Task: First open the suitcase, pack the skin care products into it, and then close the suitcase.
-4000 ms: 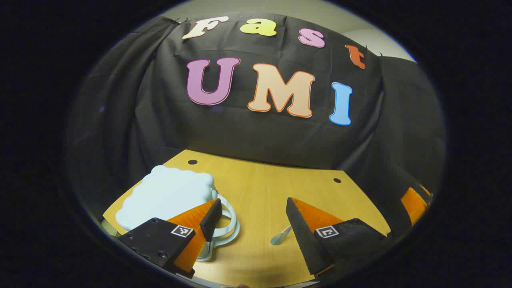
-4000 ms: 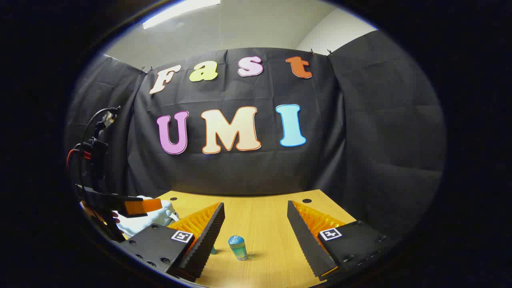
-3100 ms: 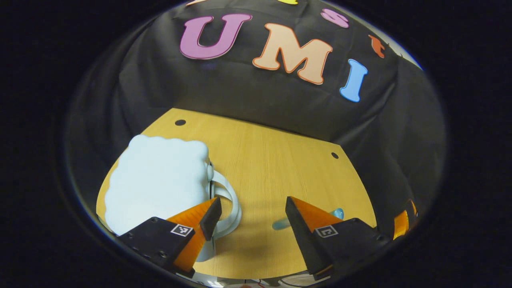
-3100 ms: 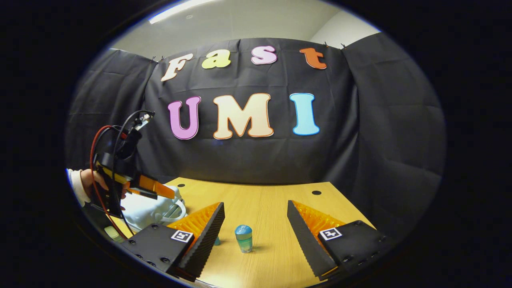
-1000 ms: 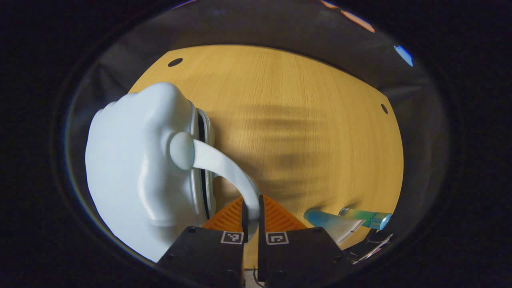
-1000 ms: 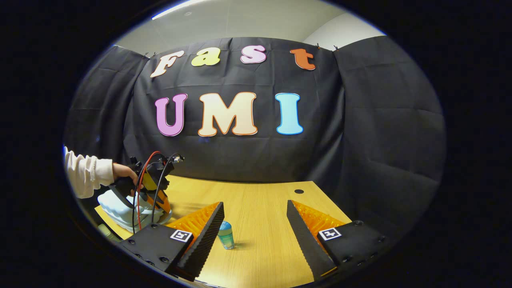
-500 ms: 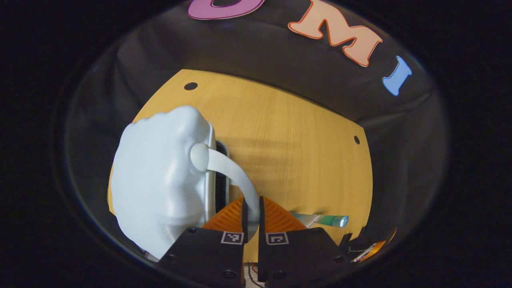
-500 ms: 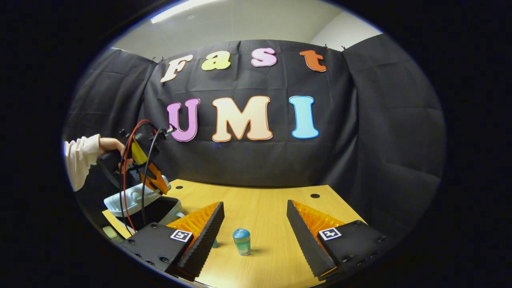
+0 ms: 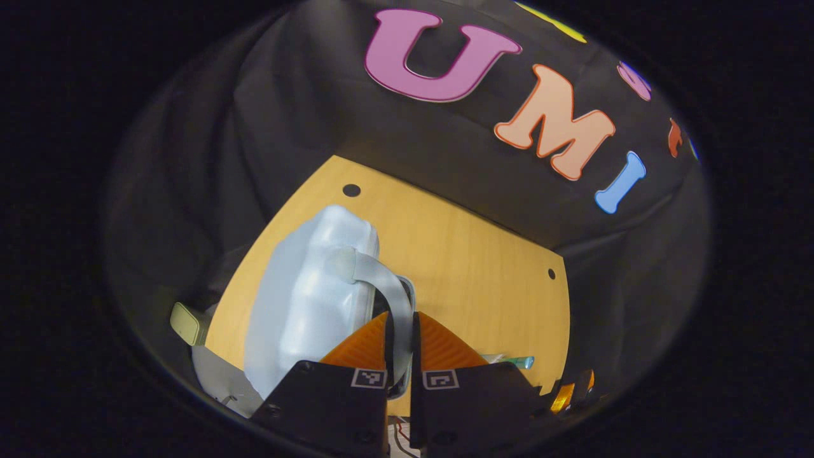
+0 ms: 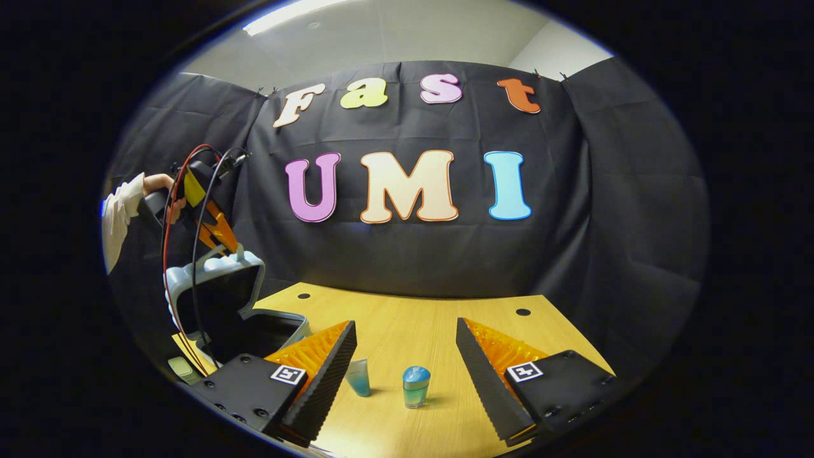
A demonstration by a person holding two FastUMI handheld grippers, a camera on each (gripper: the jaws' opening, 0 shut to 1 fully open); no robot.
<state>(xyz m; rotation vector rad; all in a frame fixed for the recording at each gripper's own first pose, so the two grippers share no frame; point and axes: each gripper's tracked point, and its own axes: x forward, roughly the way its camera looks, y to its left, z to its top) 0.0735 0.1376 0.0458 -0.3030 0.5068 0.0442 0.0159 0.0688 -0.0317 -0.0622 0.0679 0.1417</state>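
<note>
Pale blue suitcase [image 9: 299, 312] at the left end of the table [image 9: 483, 286], its lid [image 10: 213, 270] lifted on its hinge and standing near upright over the dark open base [image 10: 270, 331]. Left hand-held gripper [image 9: 399, 337] pressed together on the thin white handle strap [image 9: 388, 286]; both fingers bear on it. Shell looks moulded, hard and smooth, probably light for its bulk, so the lid may swing freely and could drop back if let go. The strap seems the sensible hold: narrow, flexible, less slippery than the rounded shell. Right hand-held gripper [image 10: 407, 356] spread wide, empty, low over the table. Small blue-capped bottle [image 10: 416, 386] stands between its fingers; a tube [image 10: 358, 376] just beside, near the left finger. Both small, likely light and slick; the bottle would tip easily, so grip it low across the body.
</note>
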